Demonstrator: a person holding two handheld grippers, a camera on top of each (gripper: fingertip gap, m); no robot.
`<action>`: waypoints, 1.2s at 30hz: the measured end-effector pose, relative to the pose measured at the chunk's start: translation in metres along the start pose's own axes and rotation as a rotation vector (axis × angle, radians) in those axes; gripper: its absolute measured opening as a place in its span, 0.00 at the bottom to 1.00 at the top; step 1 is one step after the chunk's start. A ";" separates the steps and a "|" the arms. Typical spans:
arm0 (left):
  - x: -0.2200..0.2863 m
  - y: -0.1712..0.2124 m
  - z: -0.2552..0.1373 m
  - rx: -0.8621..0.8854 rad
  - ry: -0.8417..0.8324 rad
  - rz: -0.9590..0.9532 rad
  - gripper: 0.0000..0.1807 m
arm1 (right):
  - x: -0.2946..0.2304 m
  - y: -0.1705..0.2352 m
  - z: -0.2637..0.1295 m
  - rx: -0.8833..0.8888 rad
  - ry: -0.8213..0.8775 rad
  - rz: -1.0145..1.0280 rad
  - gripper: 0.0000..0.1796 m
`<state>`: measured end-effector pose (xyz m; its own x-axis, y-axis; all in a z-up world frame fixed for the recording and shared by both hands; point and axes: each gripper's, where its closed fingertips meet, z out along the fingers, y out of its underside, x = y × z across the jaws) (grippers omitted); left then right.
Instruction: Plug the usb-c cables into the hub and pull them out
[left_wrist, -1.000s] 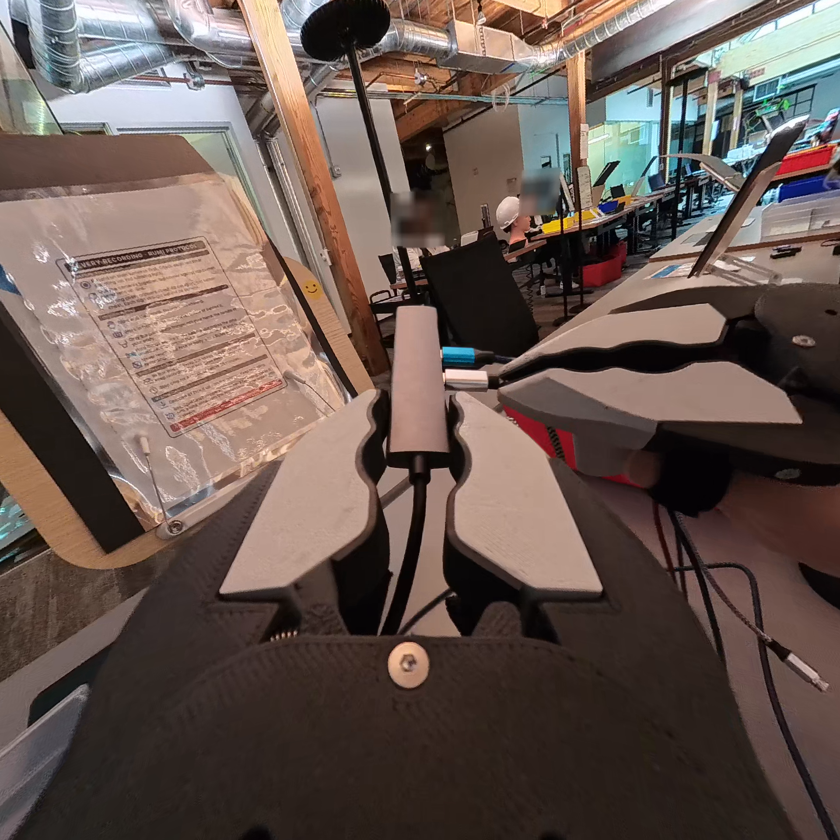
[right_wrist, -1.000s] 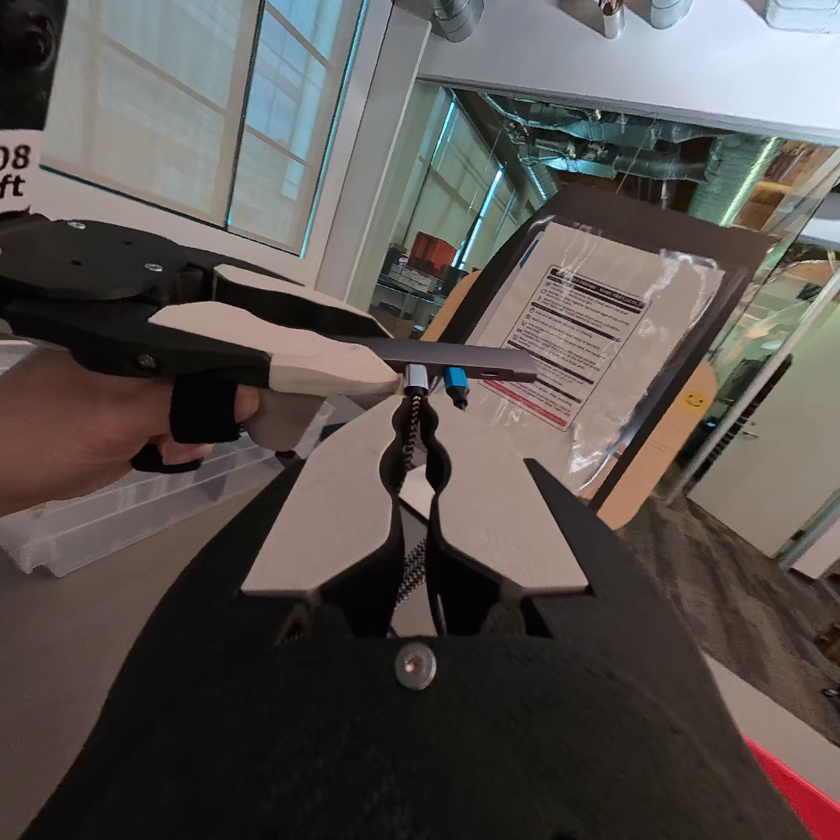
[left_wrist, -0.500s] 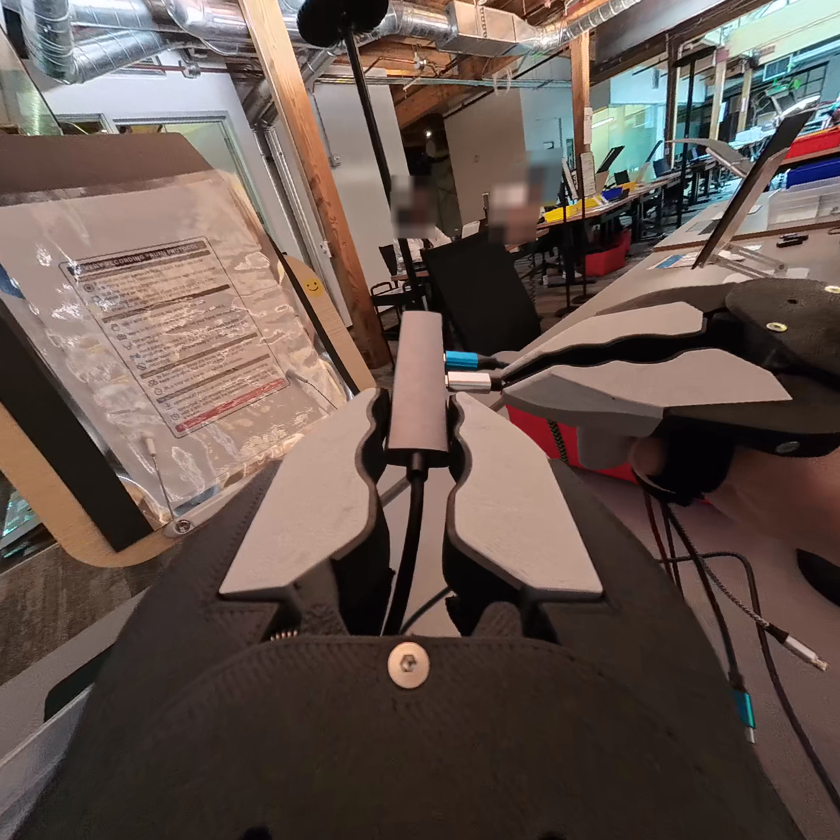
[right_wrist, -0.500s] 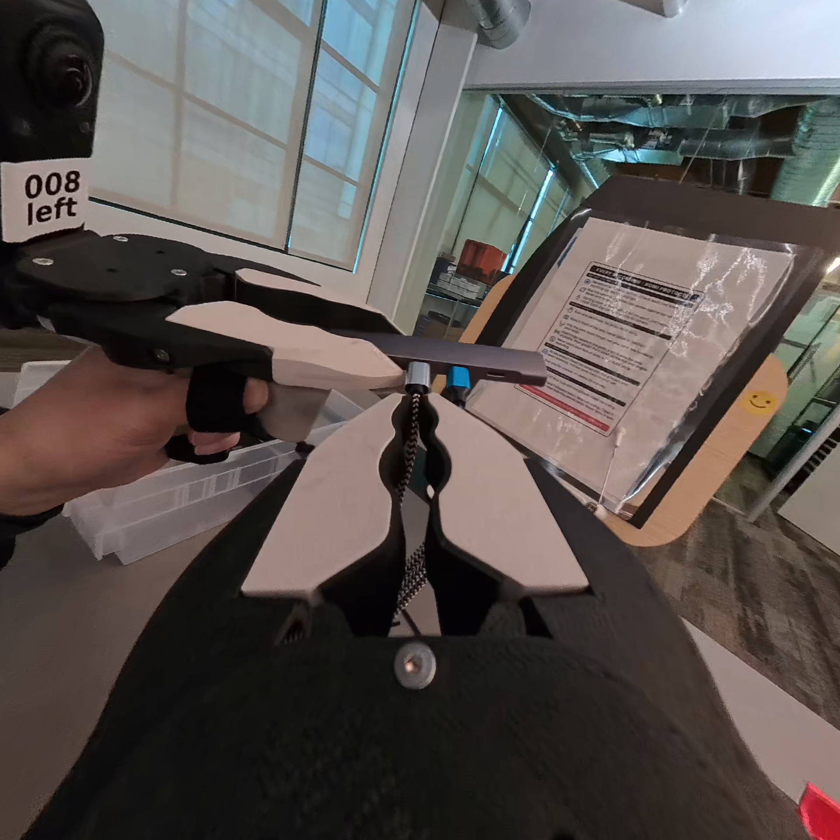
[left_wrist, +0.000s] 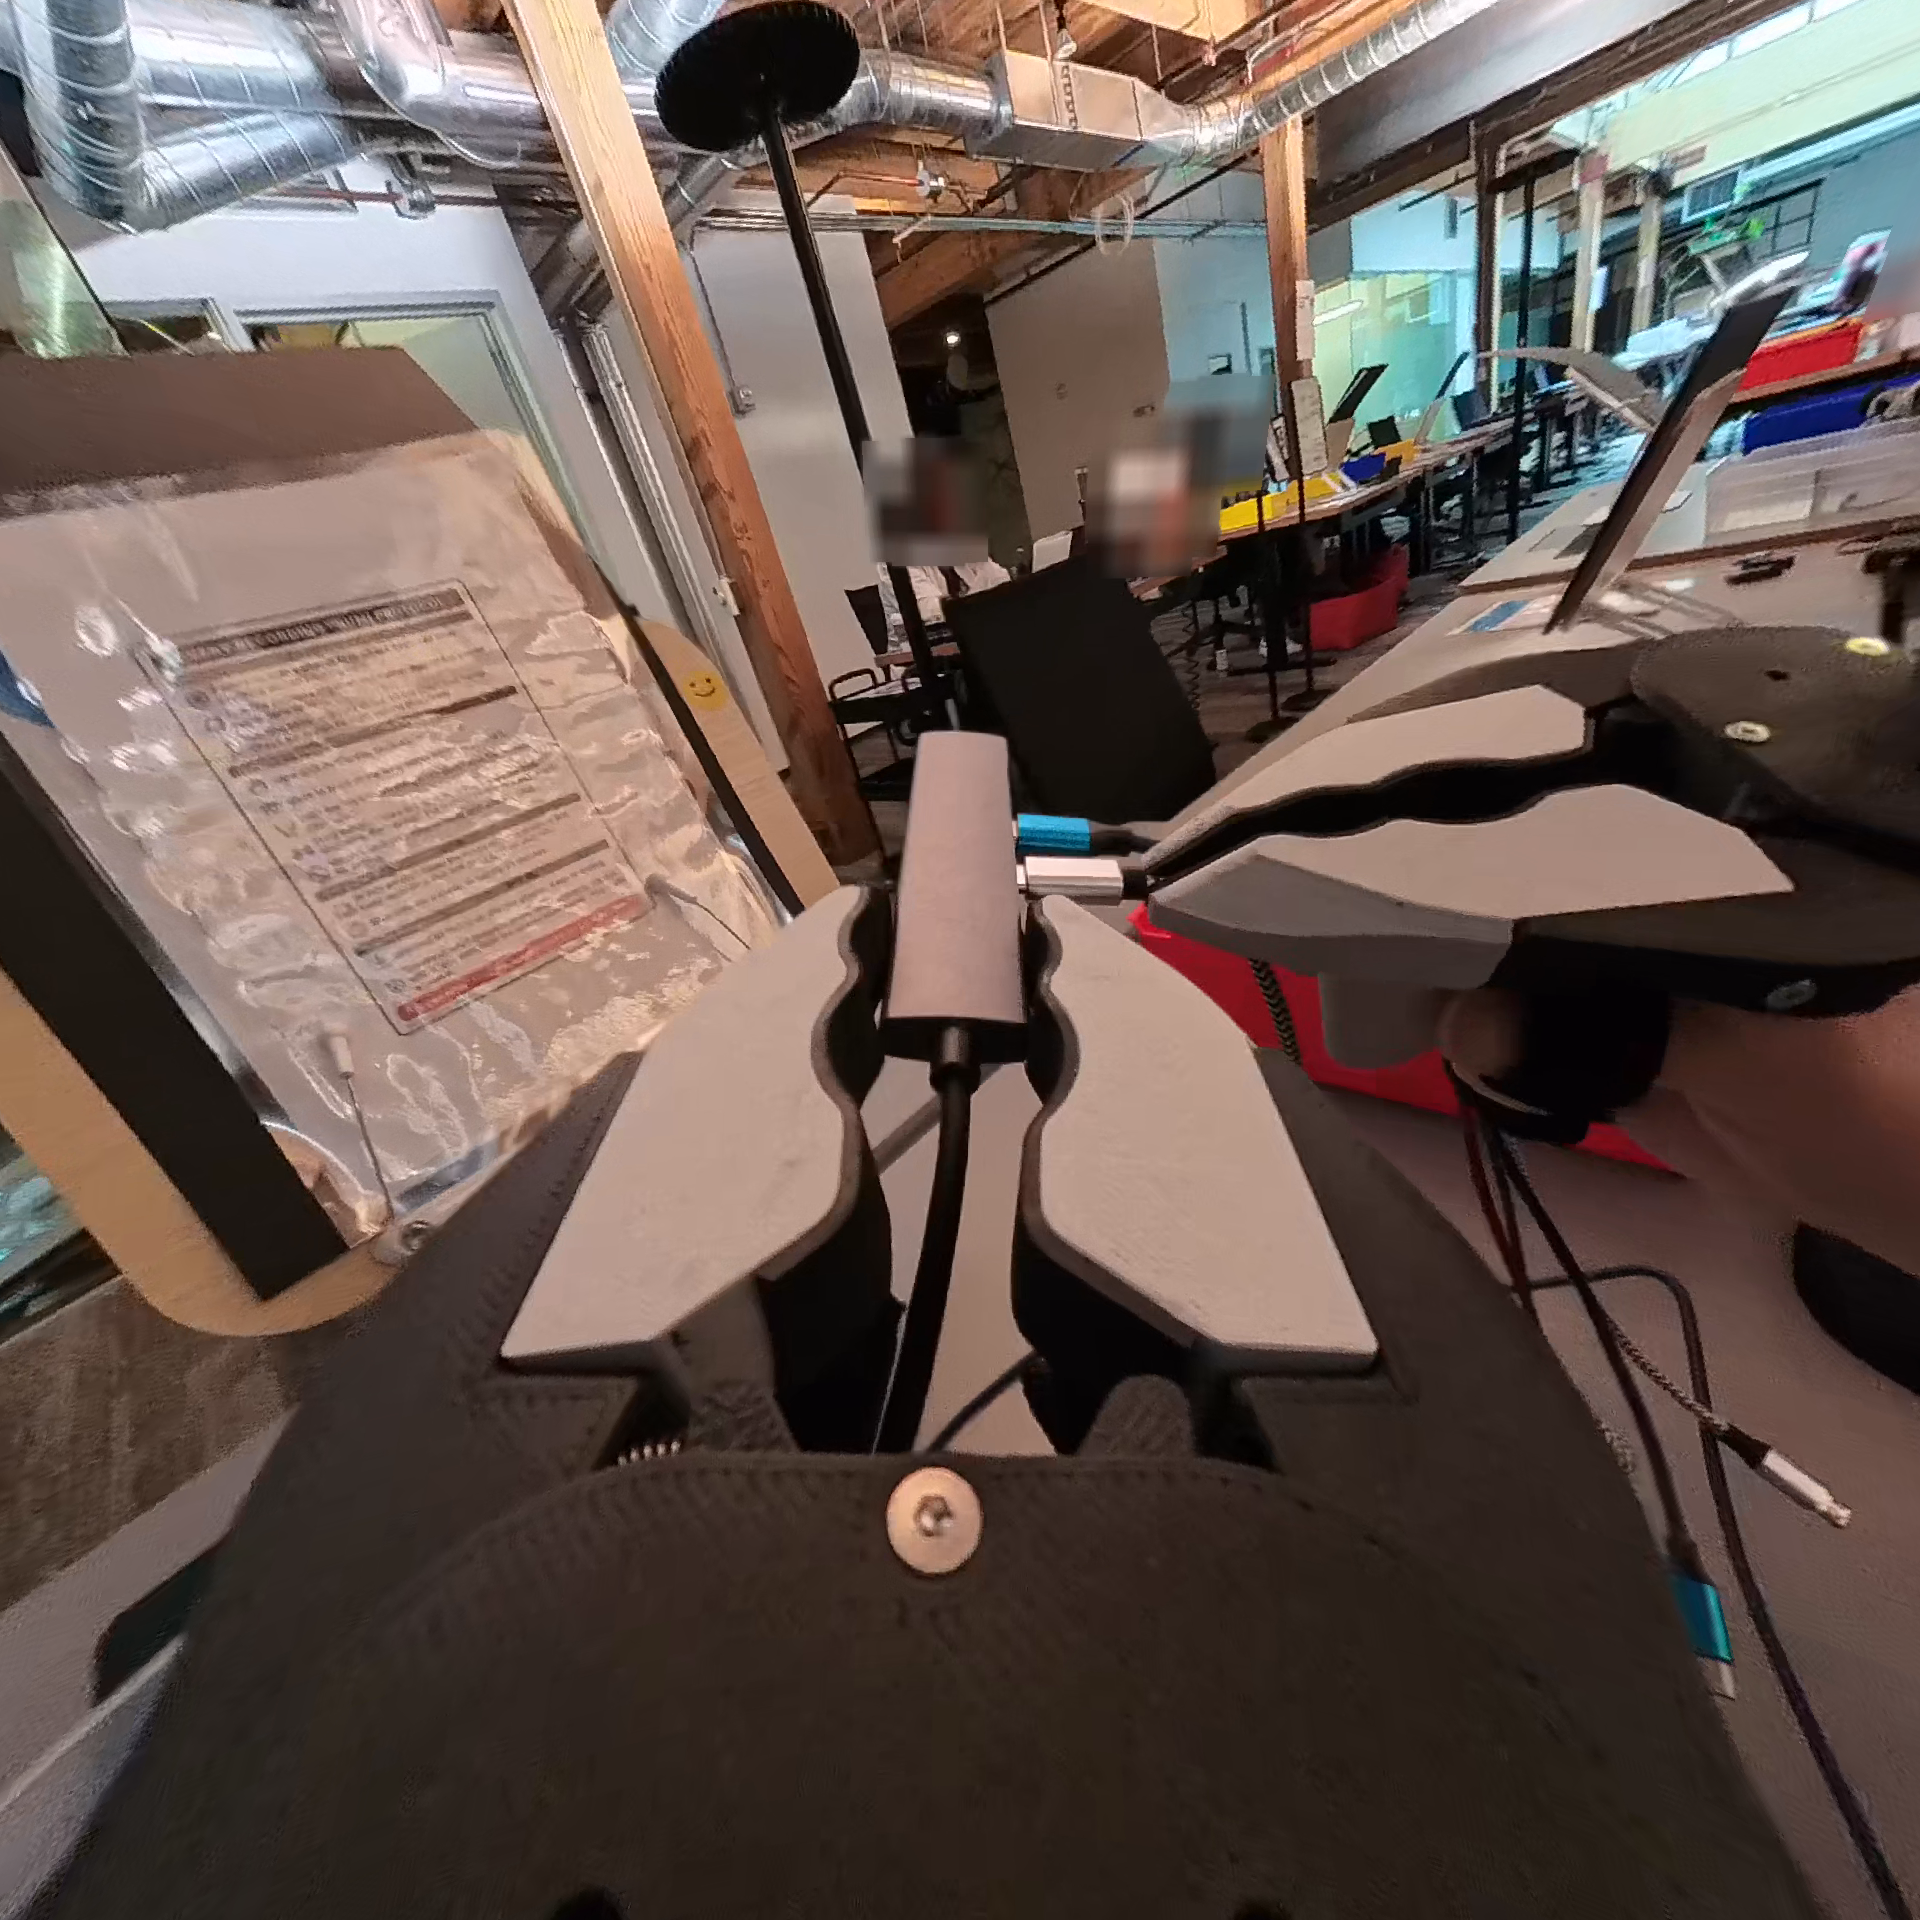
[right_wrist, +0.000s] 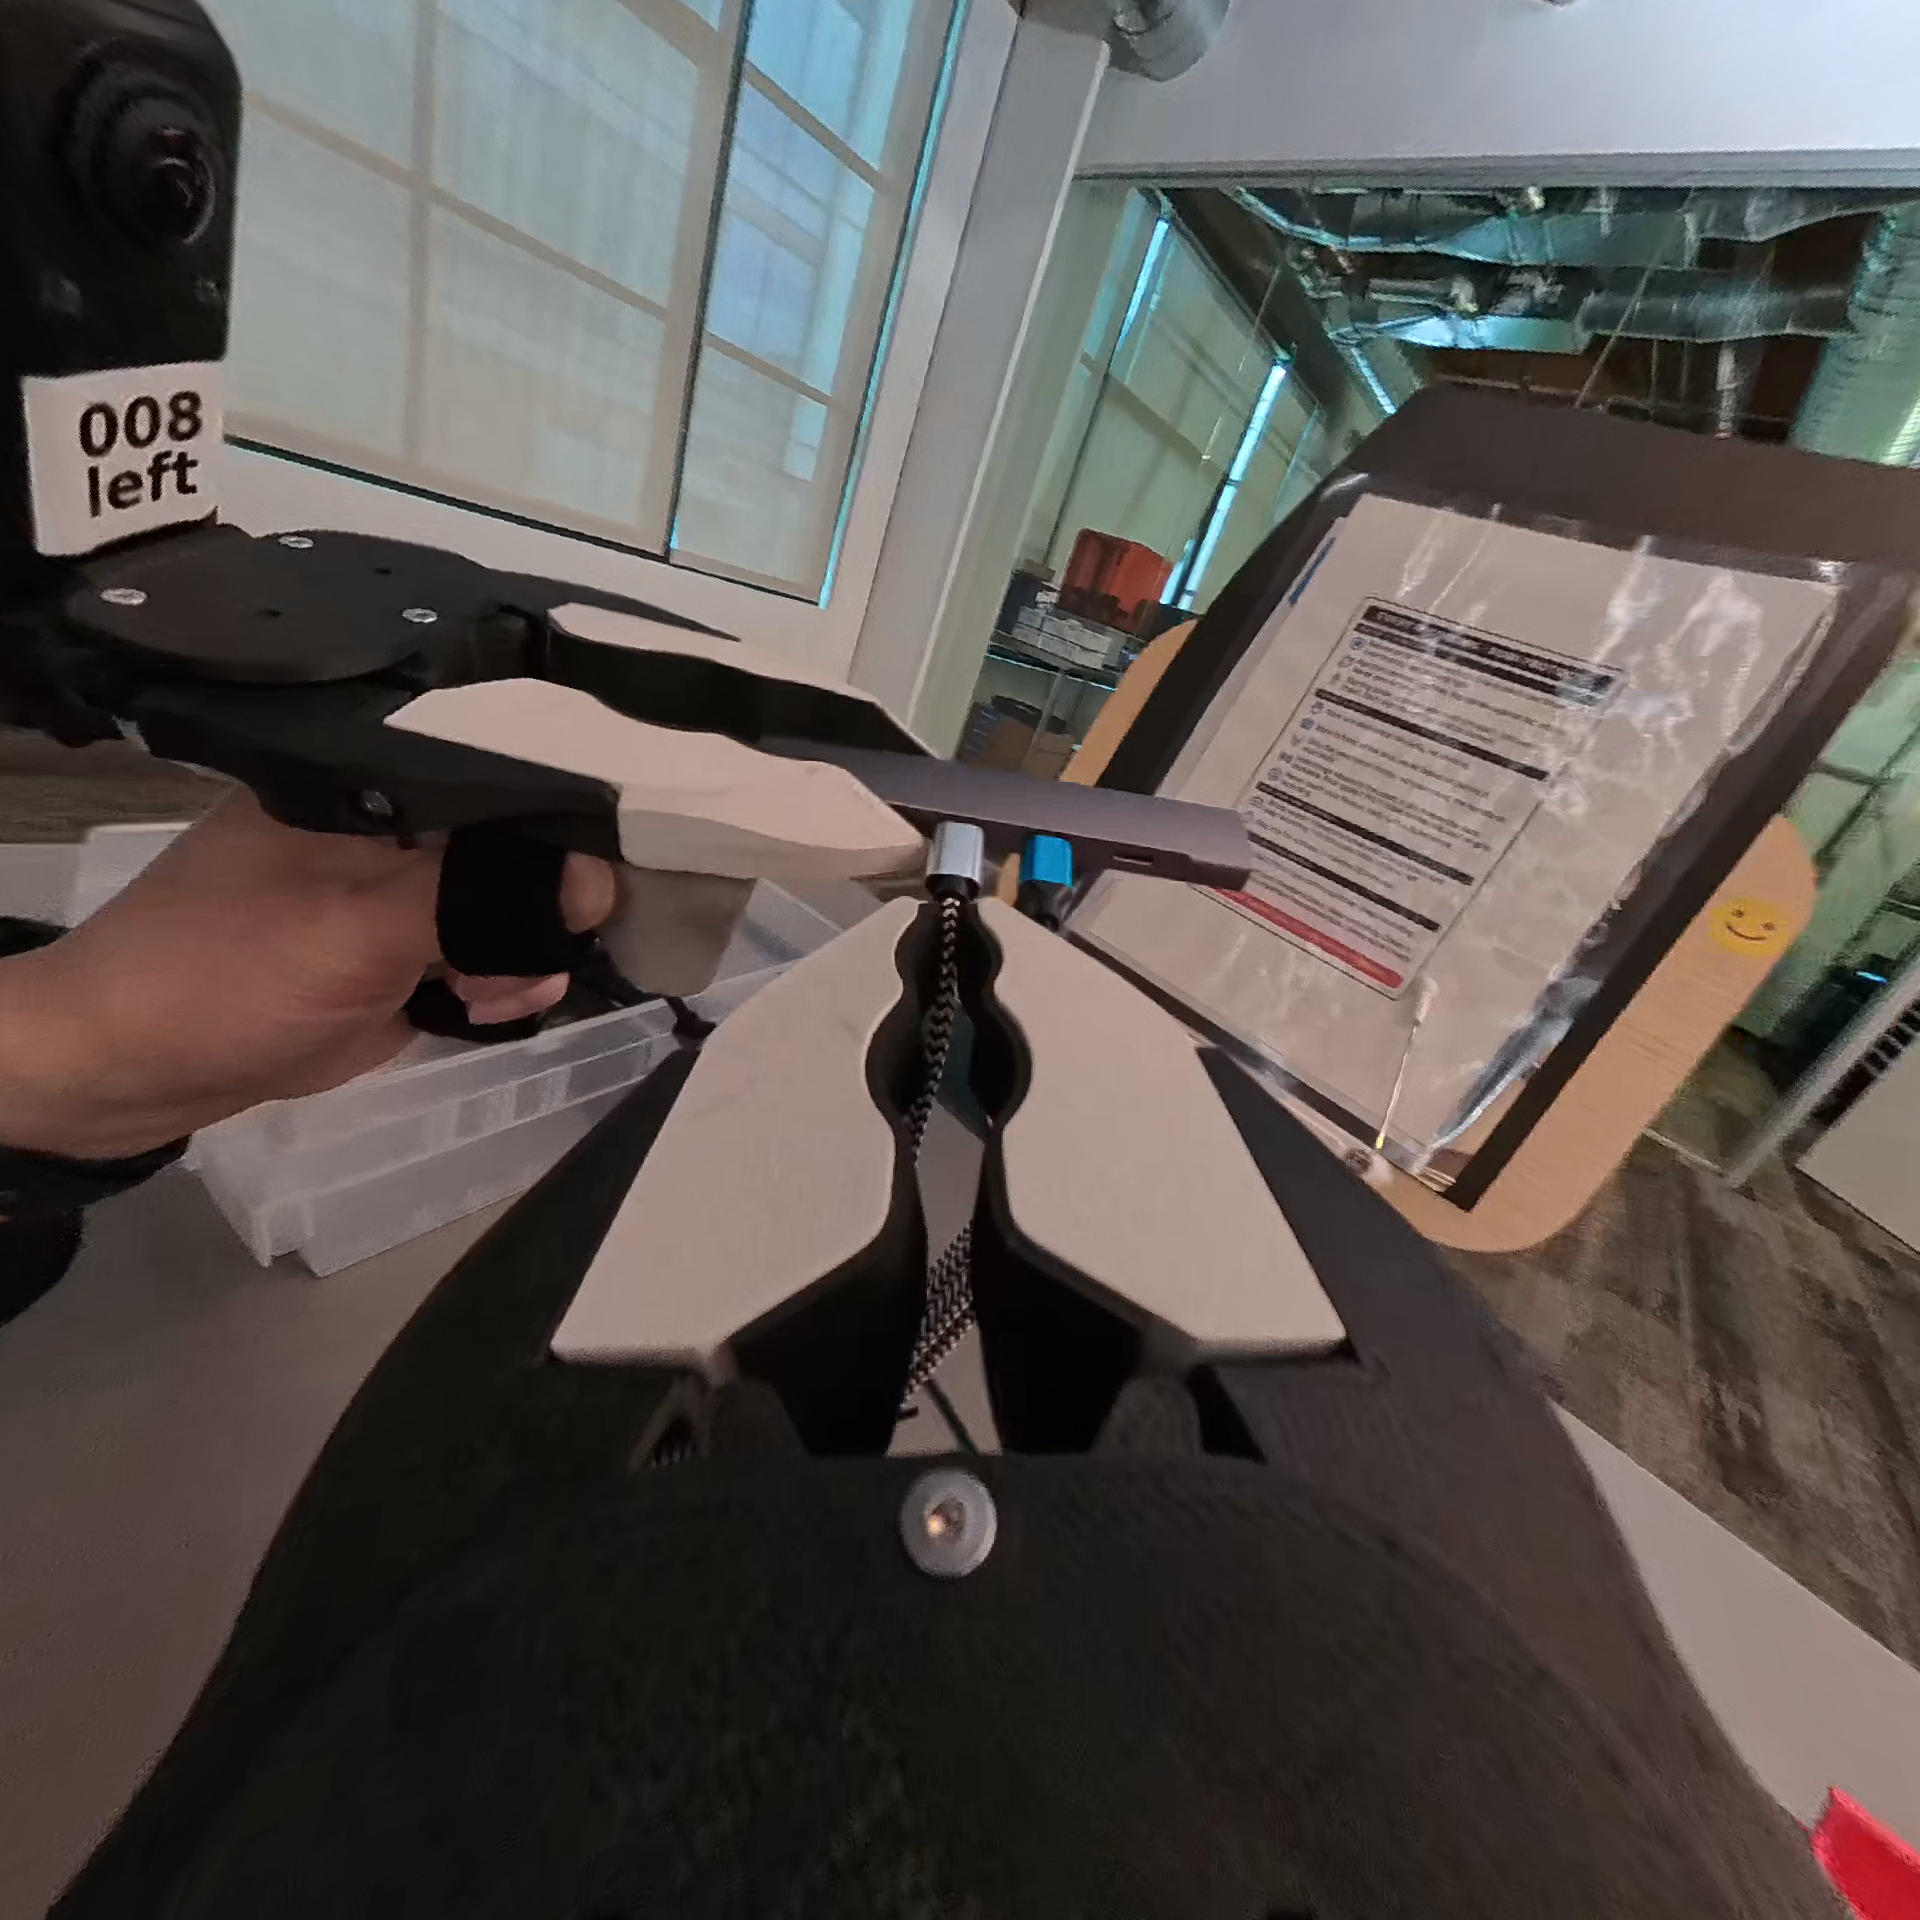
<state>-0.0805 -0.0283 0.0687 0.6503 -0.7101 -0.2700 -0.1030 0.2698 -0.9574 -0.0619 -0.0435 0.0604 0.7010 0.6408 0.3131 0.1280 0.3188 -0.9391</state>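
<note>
My left gripper (left_wrist: 954, 909) is shut on the near end of a grey USB hub (left_wrist: 954, 868) and holds it in the air; the hub also shows in the right wrist view (right_wrist: 1060, 805). A blue-ended plug (left_wrist: 1051, 830) and a silver-ended plug (left_wrist: 1070, 878) sit in the hub's right side. My right gripper (right_wrist: 951, 914) is shut on the braided cable (right_wrist: 940, 1023) just behind the silver plug (right_wrist: 956, 850). The blue plug (right_wrist: 1045, 862) is beside it. The right gripper also shows in the left wrist view (left_wrist: 1153, 871).
A framed instruction sheet in plastic (left_wrist: 395, 810) leans at the left. Loose cable ends, one silver (left_wrist: 1803, 1494) and one blue (left_wrist: 1702, 1616), lie on the grey table (left_wrist: 1766, 1226). A red object (left_wrist: 1371, 1029) sits behind the right gripper. A clear plastic box (right_wrist: 436, 1132) lies under the left hand. Both grippers' tips are close together, under 4 cm apart.
Both grippers keep their grips. The two views have shifted slightly. The silver plug stays at the hub's side port.
</note>
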 end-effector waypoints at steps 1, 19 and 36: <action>0.001 -0.002 0.000 0.002 -0.014 0.020 0.14 | 0.000 -0.002 -0.001 0.007 -0.019 0.007 0.02; -0.088 -0.025 -0.051 0.063 -0.146 -0.182 0.14 | 0.013 -0.072 -0.055 0.001 -0.152 0.098 0.02; -0.049 -0.007 -0.021 0.005 -0.031 -0.183 0.14 | -0.067 0.019 -0.048 -0.439 -0.733 0.223 0.02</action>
<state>-0.1275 -0.0090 0.0862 0.6809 -0.7271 -0.0876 0.0231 0.1409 -0.9898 -0.0726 -0.1133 0.0146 0.1348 0.9908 -0.0138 0.4059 -0.0679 -0.9114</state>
